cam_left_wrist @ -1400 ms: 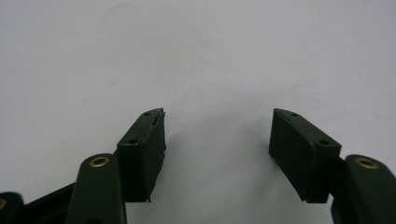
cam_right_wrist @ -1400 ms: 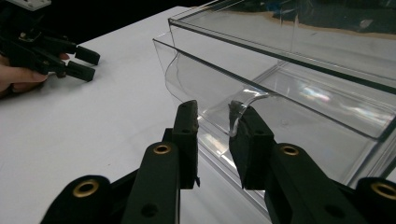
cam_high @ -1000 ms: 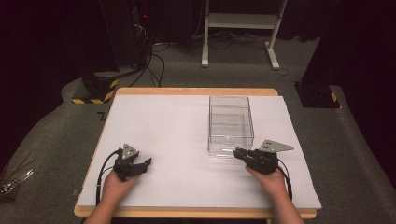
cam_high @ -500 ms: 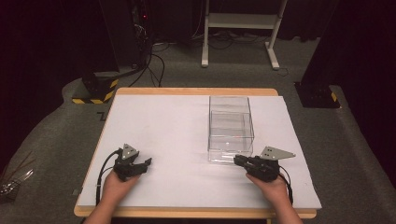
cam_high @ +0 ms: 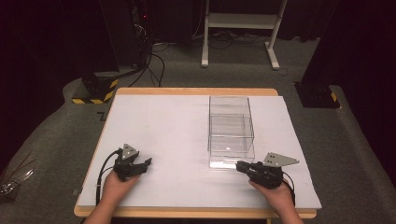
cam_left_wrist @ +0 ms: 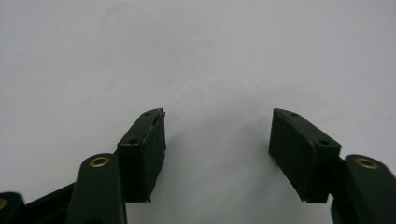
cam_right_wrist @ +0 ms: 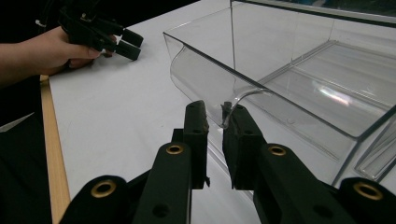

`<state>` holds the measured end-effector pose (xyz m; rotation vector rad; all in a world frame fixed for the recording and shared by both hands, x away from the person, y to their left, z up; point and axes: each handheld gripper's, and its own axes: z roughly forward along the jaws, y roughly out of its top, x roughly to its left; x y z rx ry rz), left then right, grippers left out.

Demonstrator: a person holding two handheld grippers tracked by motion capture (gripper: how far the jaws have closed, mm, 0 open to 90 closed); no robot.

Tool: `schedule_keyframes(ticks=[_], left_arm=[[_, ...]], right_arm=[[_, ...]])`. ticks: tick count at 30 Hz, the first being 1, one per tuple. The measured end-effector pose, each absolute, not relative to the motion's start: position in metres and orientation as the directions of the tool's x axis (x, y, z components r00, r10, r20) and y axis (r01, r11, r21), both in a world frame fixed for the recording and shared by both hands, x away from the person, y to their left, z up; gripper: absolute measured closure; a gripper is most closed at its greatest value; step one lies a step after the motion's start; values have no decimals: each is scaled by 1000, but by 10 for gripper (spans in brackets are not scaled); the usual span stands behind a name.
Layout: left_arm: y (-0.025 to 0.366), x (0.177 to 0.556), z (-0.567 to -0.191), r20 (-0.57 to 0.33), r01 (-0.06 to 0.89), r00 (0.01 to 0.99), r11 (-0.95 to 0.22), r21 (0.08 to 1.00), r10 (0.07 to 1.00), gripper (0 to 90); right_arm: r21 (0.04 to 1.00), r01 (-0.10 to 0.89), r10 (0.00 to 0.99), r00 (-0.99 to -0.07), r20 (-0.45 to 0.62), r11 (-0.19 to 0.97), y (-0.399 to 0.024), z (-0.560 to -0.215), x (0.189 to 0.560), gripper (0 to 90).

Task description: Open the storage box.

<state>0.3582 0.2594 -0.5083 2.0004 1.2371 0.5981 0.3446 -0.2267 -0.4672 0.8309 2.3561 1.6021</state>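
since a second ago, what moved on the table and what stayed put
The right gripper, jaws nearly shut on the front lip of the clear plastic bin, has slid toward the person's edge of the table, and the bin's front came with it. The left gripper stayed open in place.

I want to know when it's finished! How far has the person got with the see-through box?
Just starting, I think. Done: the right claw has closed around the front wall of the clear box. In hand: that grip on the wall, with the box sitting on the white table. The left claw waits open, holding nothing. Left: whatever the box is gripped for, maybe pulling or opening it.
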Motion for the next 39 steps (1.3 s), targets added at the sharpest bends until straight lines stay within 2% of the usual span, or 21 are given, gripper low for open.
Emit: schedule_keyframes(ticks=[39], left_arm=[[259,358,-508,19,577,437,-296,761,899,366]], right_arm=[[915,287,464,-876,131,284,-236,-471,301,819]])
